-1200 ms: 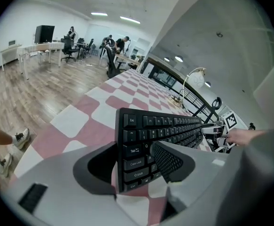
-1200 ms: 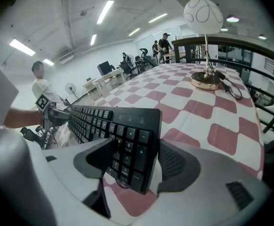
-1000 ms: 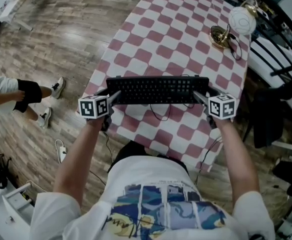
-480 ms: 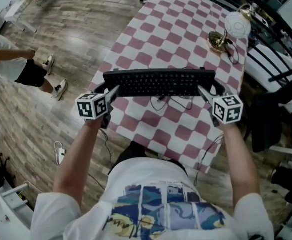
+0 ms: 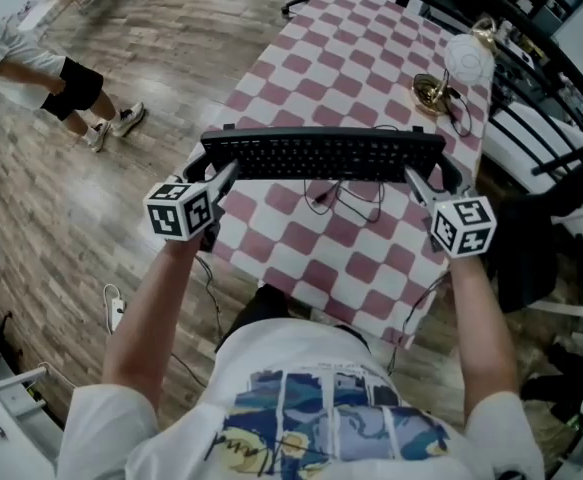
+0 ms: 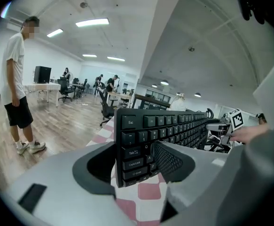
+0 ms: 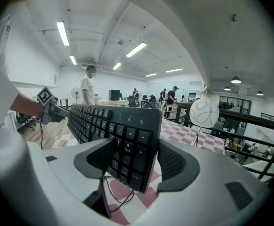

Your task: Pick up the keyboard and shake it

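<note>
A black keyboard (image 5: 323, 155) hangs lifted above the pink-and-white checked table (image 5: 371, 58), held level by its two ends. My left gripper (image 5: 214, 175) is shut on the keyboard's (image 6: 141, 140) left end, jaws pressing front and back edges. My right gripper (image 5: 429, 178) is shut on the keyboard's (image 7: 127, 140) right end, by the number pad. Its black cable (image 5: 343, 196) dangles in loops down to the tablecloth. In the left gripper view the right gripper's marker cube (image 6: 237, 119) shows at the far end.
A brass lamp with a white globe shade (image 5: 453, 63) stands on the table's far right. A black rack and chairs (image 5: 551, 118) line the right side. A person (image 5: 61, 73) in black shorts walks on the wood floor at far left.
The keyboard has risen and moved away from me with both grippers still shut on its ends. The person at left has walked further off toward the upper left.
</note>
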